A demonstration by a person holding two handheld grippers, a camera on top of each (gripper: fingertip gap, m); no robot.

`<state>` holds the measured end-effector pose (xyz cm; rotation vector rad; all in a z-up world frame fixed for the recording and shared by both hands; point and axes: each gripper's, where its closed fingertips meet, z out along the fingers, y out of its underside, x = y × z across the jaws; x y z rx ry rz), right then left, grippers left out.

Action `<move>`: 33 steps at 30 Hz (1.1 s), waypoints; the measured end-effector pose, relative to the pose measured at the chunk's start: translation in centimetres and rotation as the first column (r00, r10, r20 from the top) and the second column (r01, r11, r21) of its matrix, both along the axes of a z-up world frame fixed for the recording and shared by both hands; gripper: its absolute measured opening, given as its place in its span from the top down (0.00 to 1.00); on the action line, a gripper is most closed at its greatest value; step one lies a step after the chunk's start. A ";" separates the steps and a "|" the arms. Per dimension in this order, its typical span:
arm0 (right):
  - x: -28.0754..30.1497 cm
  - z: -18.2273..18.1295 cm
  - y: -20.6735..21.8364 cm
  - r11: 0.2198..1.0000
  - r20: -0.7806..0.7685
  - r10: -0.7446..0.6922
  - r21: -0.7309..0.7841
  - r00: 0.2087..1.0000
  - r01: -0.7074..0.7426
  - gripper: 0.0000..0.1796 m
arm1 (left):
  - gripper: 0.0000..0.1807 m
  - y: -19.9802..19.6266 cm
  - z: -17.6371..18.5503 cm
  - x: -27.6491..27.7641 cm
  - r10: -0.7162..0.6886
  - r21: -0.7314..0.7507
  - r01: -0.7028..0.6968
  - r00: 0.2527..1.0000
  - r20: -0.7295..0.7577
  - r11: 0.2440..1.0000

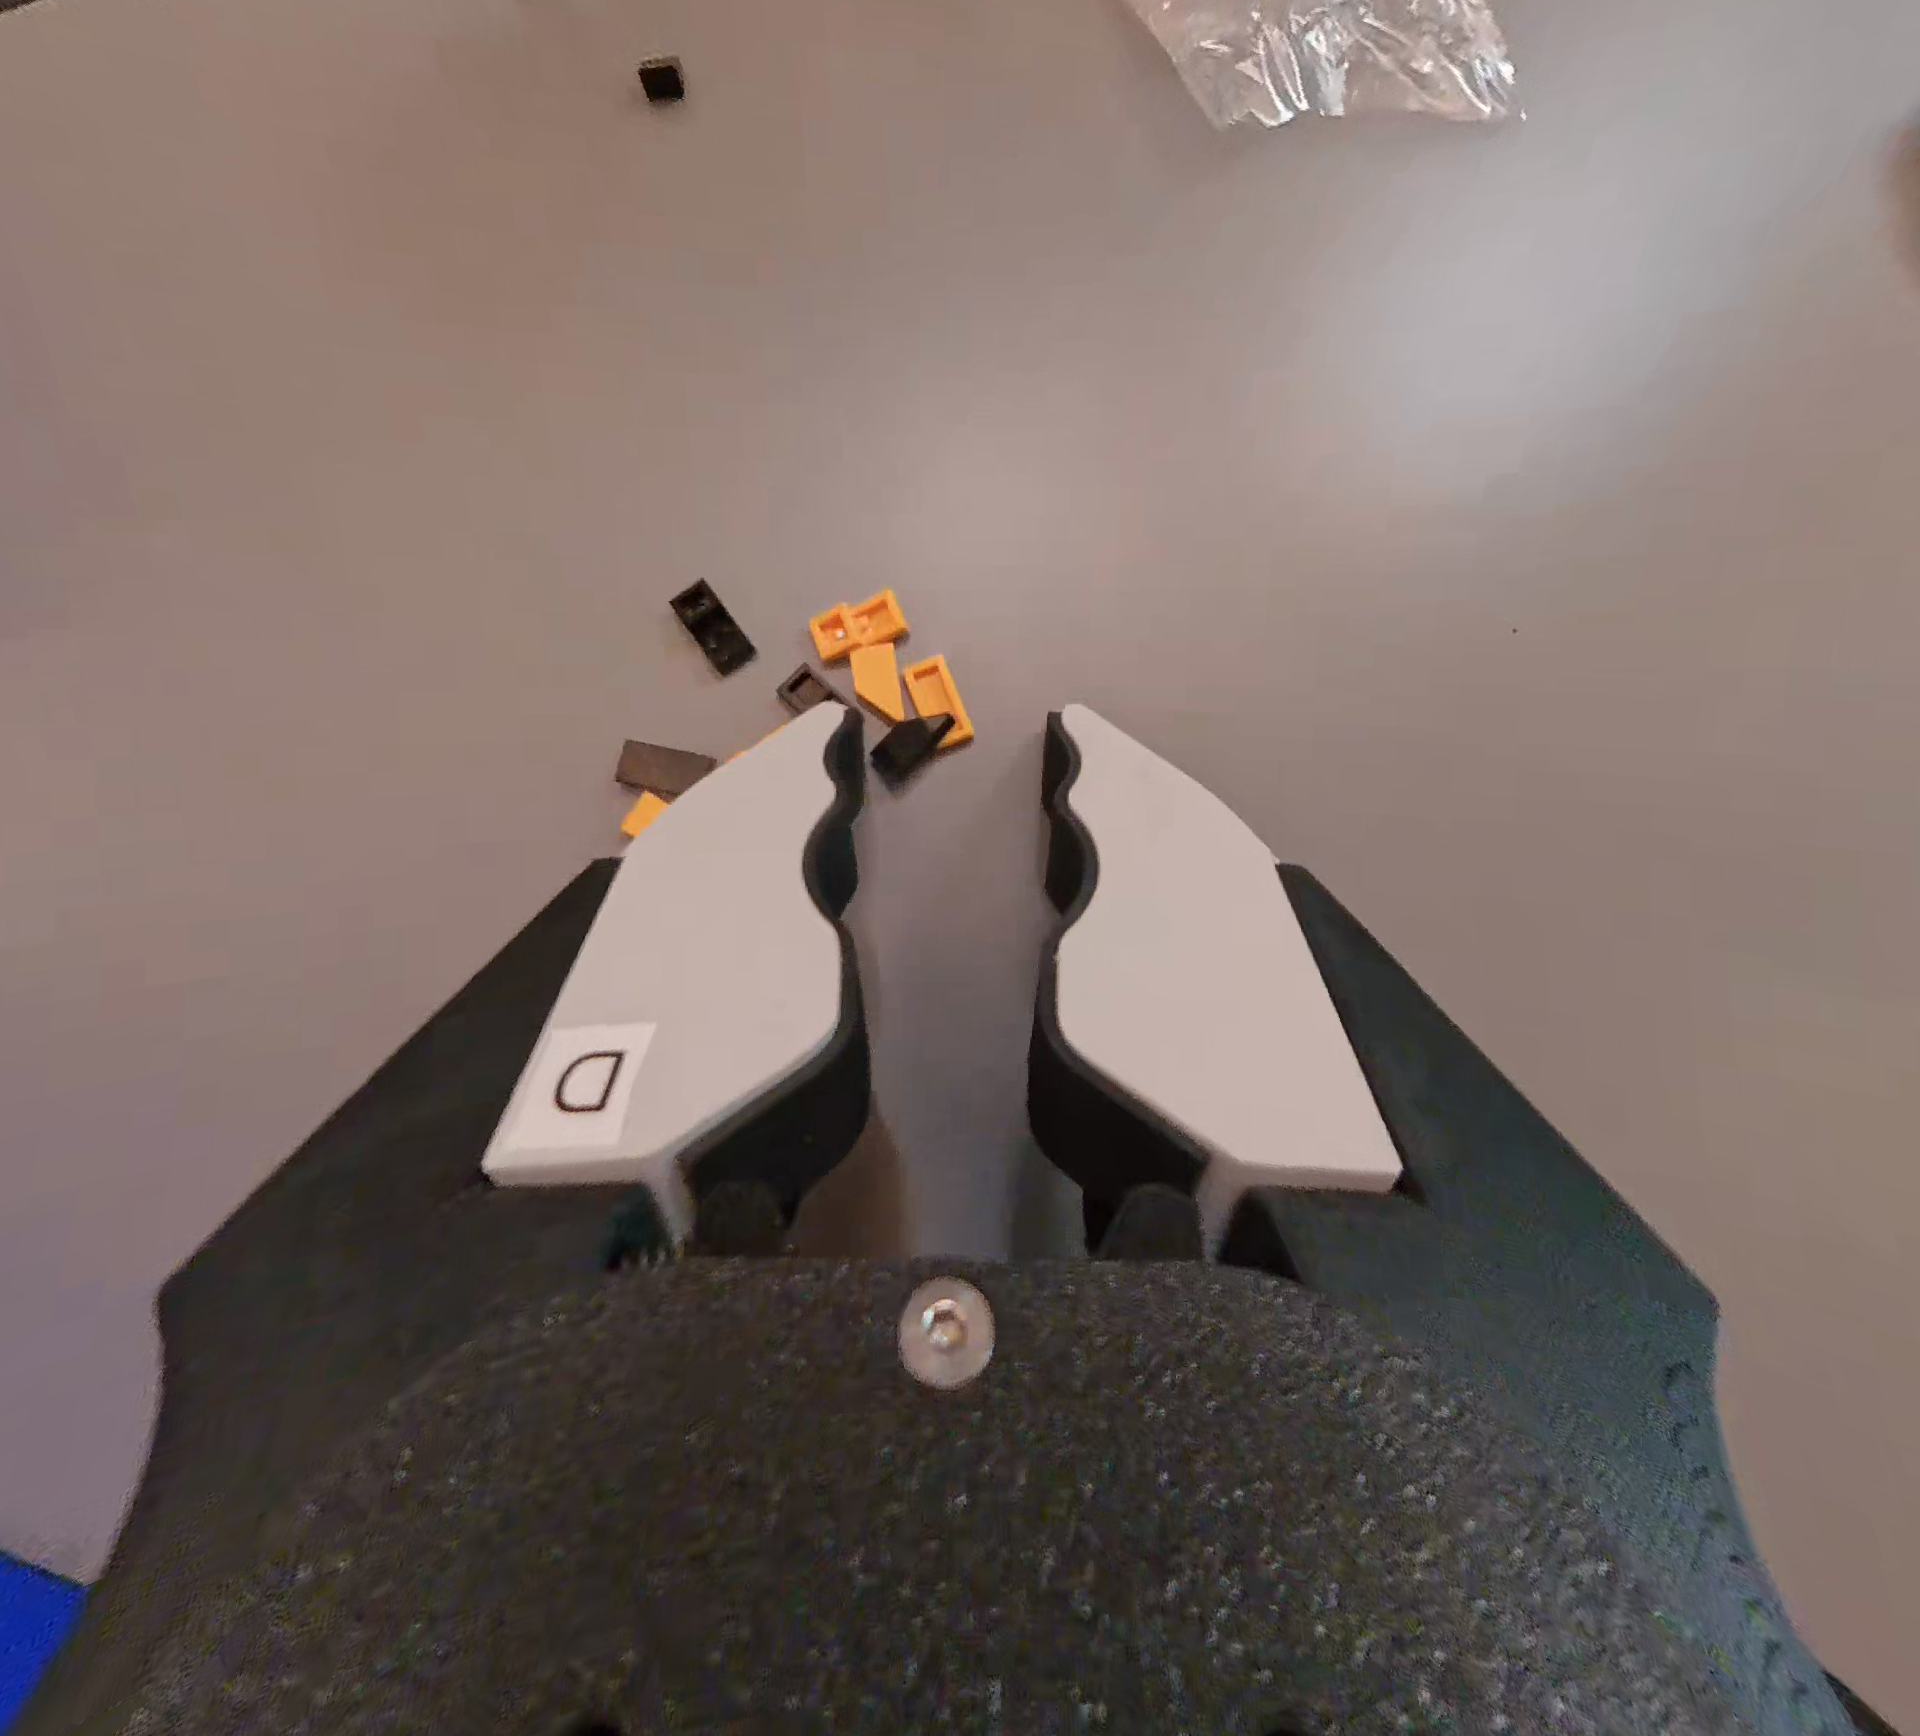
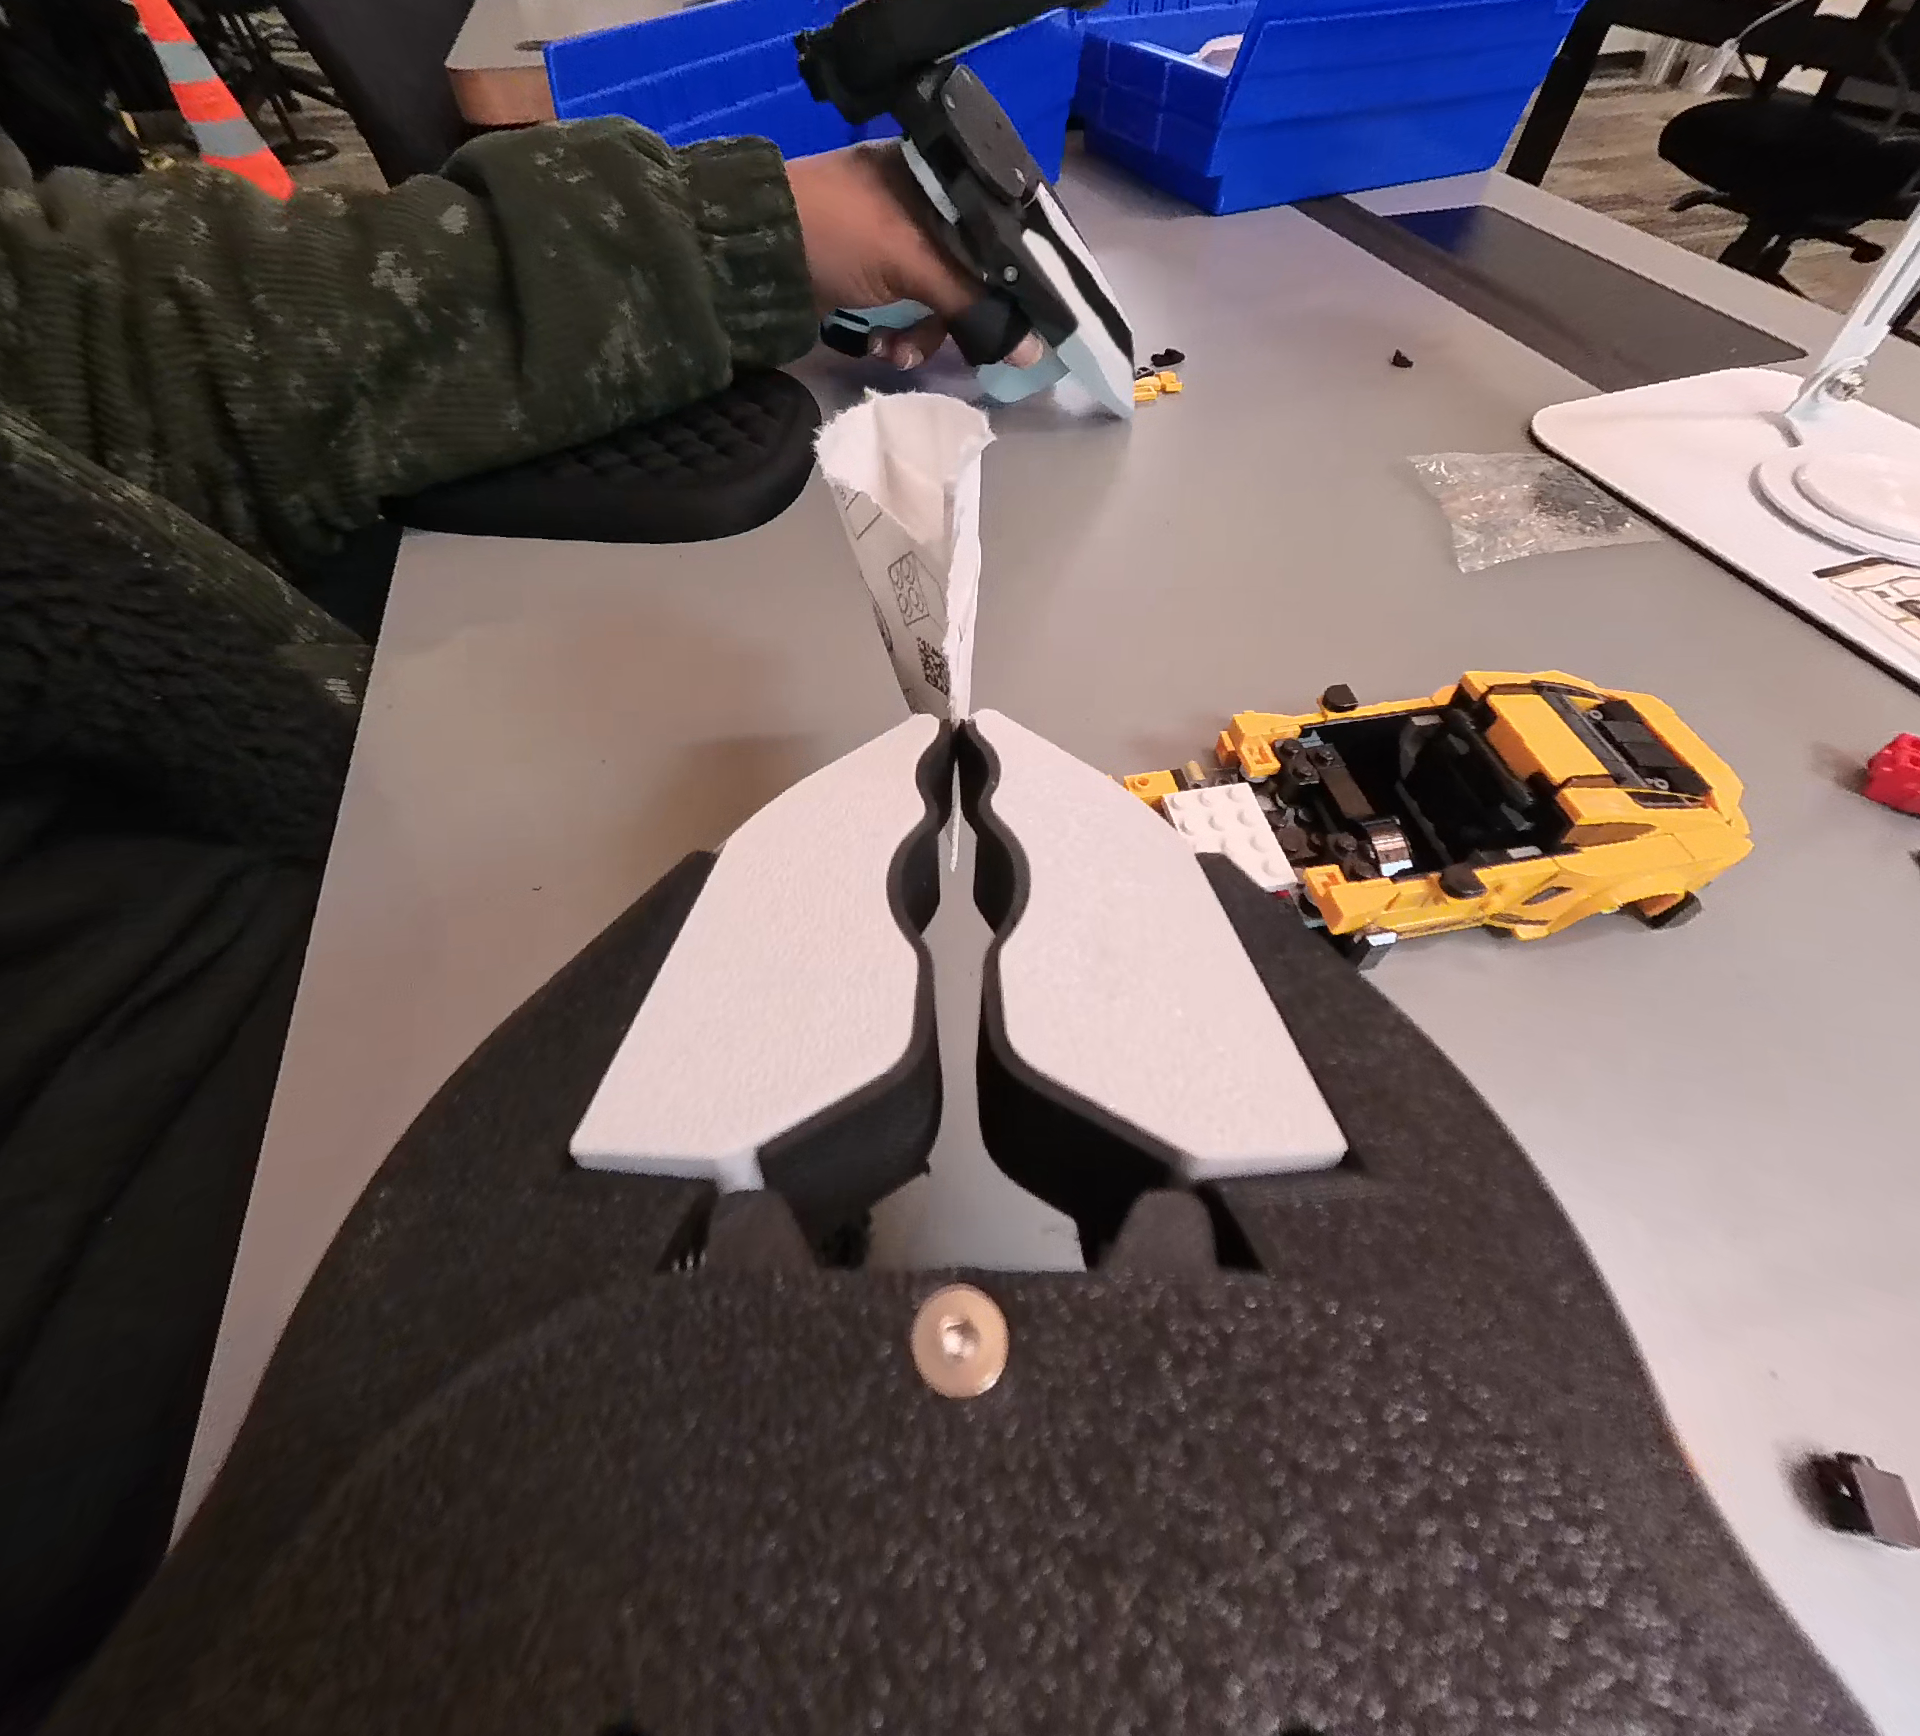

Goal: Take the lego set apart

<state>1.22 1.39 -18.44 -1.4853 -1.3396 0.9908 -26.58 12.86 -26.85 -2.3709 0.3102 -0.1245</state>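
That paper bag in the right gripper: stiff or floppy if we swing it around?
The paper bag, pinched at its bottom corner by the right gripper, stands up unsupported, so probably fairly stiff. It is thin with a torn rim, so likely light, apt to flutter or crease. Such a small pinch might let it pivot.

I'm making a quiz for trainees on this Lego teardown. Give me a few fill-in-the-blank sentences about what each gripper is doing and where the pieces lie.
1. The right gripper is shut on a torn paper ____.
2. The left gripper has its jaws ____.
3. The loose pieces beside the left gripper are black and ____.
4. The yellow toy car rests on the grey ____.

Missing words: bag; open; orange; table
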 end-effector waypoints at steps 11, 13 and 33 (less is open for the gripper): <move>0.0 -0.2 0.0 1.000 0.006 0.001 -0.005 1.000 -0.001 1.00 | 0.95 -0.2 0.0 0.1 -0.014 -0.010 0.014 1.000 -0.015 1.000; 0.0 -0.1 0.0 1.000 0.004 0.000 -0.004 1.000 0.000 1.00 | 0.95 -0.4 0.0 0.6 -0.038 -0.015 0.038 0.999 0.001 0.999; -0.3 -0.9 -0.1 1.000 0.038 0.010 -0.006 0.999 -0.010 1.00 | 0.92 -12.3 10.7 24.9 -0.897 0.470 0.788 0.441 0.021 0.398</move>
